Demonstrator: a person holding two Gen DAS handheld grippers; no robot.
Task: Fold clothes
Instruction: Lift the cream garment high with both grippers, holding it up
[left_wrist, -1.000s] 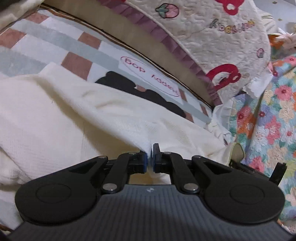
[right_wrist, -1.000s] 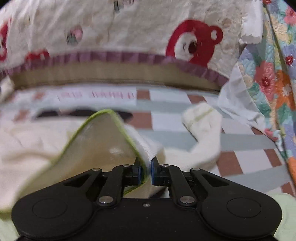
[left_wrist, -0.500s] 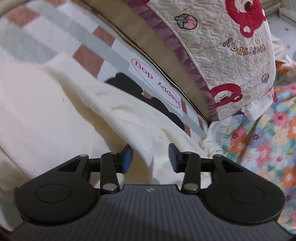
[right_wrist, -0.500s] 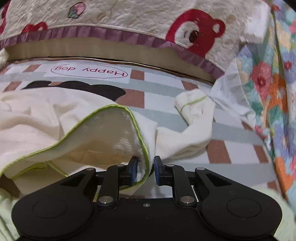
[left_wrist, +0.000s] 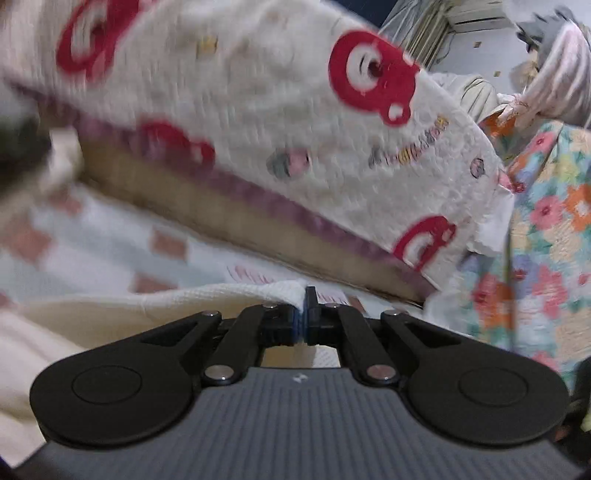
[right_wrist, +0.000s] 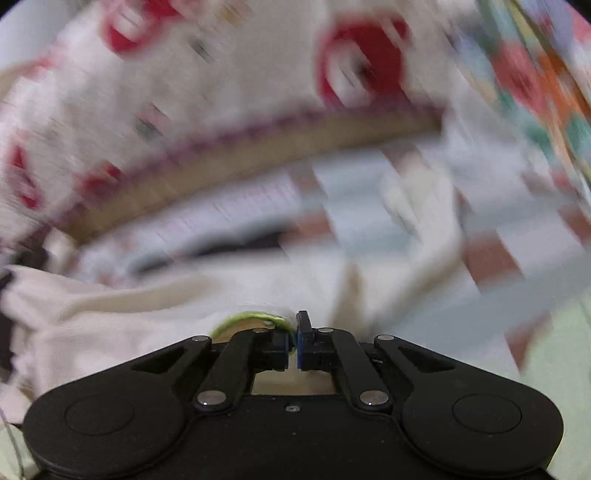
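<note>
**A:** Over the checked bed sheet (left_wrist: 92, 236), left wrist view: the left gripper (left_wrist: 303, 314) has its jaws clenched on a fold of the cream garment (left_wrist: 110, 314). The cloth runs from the pinch off to the left and low in the picture. Behind it are the bear-print quilt (left_wrist: 277, 110) and the floral cover (left_wrist: 546, 240).

**B:** Is the garment folded?

**A:** I cannot tell from this view; only one held edge and a slack spread of cloth show (the picture is blurred).

**B:** Right wrist view?

**A:** The right gripper (right_wrist: 294, 341) is also clamped, on the green-trimmed hem (right_wrist: 251, 319) of the same cream garment (right_wrist: 129, 314). The cloth bunches to the left of it. A sleeve (right_wrist: 417, 221) trails out loose across the sheet, to the right and beyond. Heavy blur.

**B:** Progress, then?

**A:** Judgement: mid-fold at most. Both grippers hold the garment at two places, so a fold or a reposition looks to be in hand. The garment does not lie as a flat, squared stack, and the sleeve sticks out. Left to do, as far as shown: sleeve in, body laid flat and doubled.
</note>
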